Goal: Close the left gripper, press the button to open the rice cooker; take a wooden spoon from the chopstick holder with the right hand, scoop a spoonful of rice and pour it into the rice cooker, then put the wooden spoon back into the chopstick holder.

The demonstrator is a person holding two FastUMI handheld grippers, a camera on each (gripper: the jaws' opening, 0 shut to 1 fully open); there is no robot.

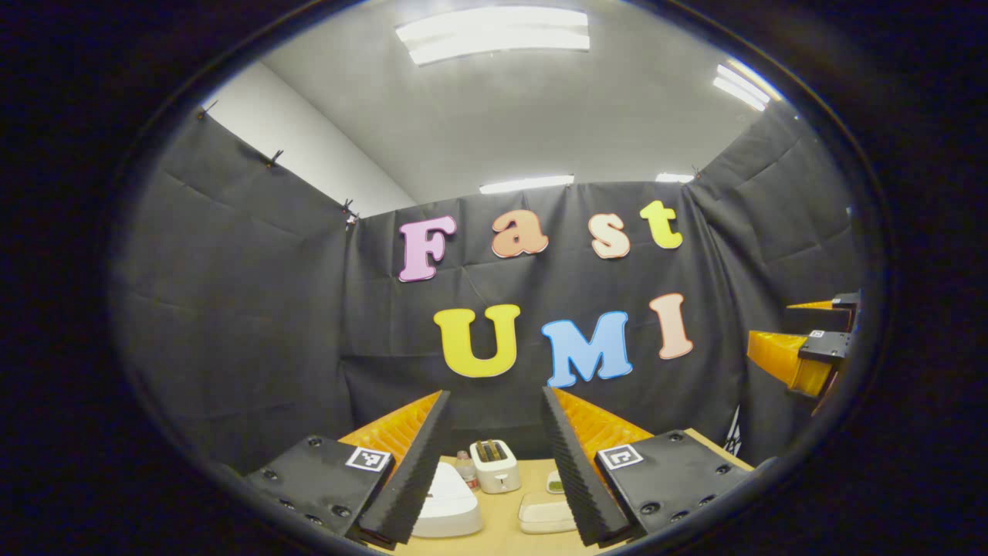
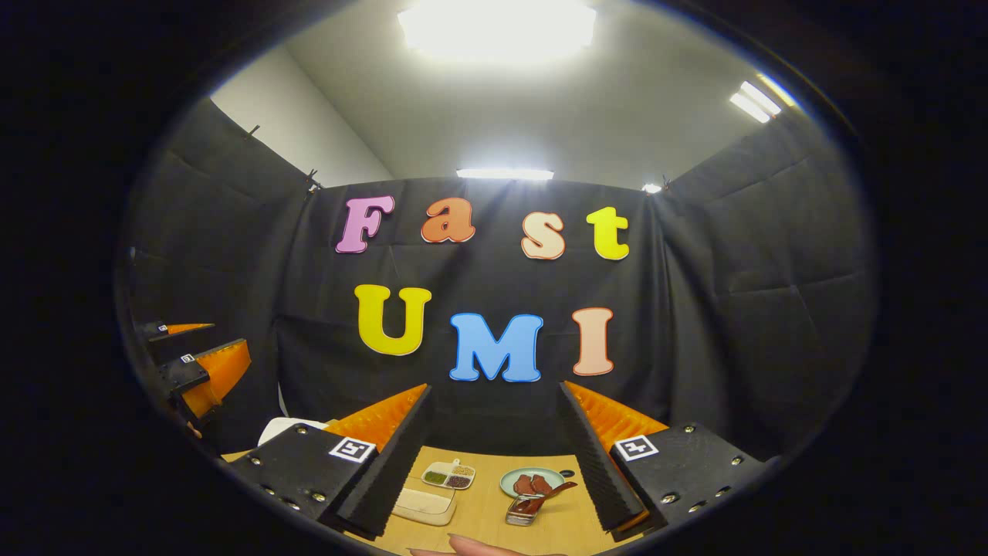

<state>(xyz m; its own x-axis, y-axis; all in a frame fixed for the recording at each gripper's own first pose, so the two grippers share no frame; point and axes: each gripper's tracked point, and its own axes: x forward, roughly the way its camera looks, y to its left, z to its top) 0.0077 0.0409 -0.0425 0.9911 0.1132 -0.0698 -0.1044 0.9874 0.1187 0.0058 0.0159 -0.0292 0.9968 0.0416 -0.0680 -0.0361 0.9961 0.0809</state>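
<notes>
- Fingers first: my left gripper (image 1: 492,463) stands wide open with nothing between its 2 fingers, and the task wants it closed before it presses, so I judge closing it to be the step in hand.
- To do that well, I would bring the 2 fingers fully together into 1 blunt tip, then lower and tilt that tip toward the rice cooker (image 1: 448,506), which sits white and rounded just past my left finger on the wooden table (image 1: 505,533).
- A steady, square push on the button should serve better than a glancing one, since a glancing one could slide off the smooth lid.
- My right gripper (image 2: 494,471) is open just as wide and holds nothing; I would keep it well apart from the cooker until the lid is up.
- Ahead of the right gripper lies a metal holder (image 2: 525,511) on the table with a brown wooden spoon (image 2: 552,494) resting in it, handle slanting up to the right; I take this for the chopstick holder.
- Near it sit a lidded white box (image 2: 423,503), a small divided dish of grains (image 2: 449,475) and a green plate (image 2: 531,480) with reddish pieces.
- Farther back in the left gripper view stand a white toaster (image 1: 495,466) and a small bottle (image 1: 465,469).
- Hidden or unclear: the cooker's button is out of sight, its lower half is cut off by the view's edge, and I cannot tell which container holds the rice.
- A fingertip (image 2: 482,547) pokes in at the bottom of the right gripper view, mostly cut off.
</notes>
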